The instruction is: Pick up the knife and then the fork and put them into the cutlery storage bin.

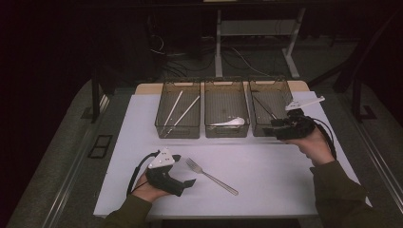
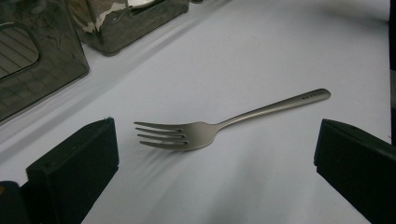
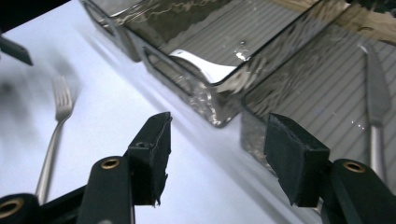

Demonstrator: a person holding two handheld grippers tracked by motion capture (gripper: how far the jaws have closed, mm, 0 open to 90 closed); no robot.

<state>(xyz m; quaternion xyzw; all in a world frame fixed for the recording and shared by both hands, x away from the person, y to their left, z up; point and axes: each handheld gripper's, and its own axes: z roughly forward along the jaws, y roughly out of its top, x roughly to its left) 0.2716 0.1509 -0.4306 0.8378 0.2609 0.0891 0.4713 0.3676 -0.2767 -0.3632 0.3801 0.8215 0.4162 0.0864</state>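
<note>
White table (image 1: 266, 190), fork (image 1: 211, 176), open claws.

Three clear bins (image 1: 226, 115) stand in a row on one bench (image 1: 266, 180). Two chopsticks (image 1: 178, 110) lie in the left bin, one white spoon (image 1: 230, 122) in the middle, one knife (image 3: 375, 107) in the right (dark, hard to make out from above). One fork (image 1: 210, 176) lies loose.

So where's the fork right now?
In the high view the fork lies loose on the white table, near the front, just right of the left claw and in front of the three bins.
</note>
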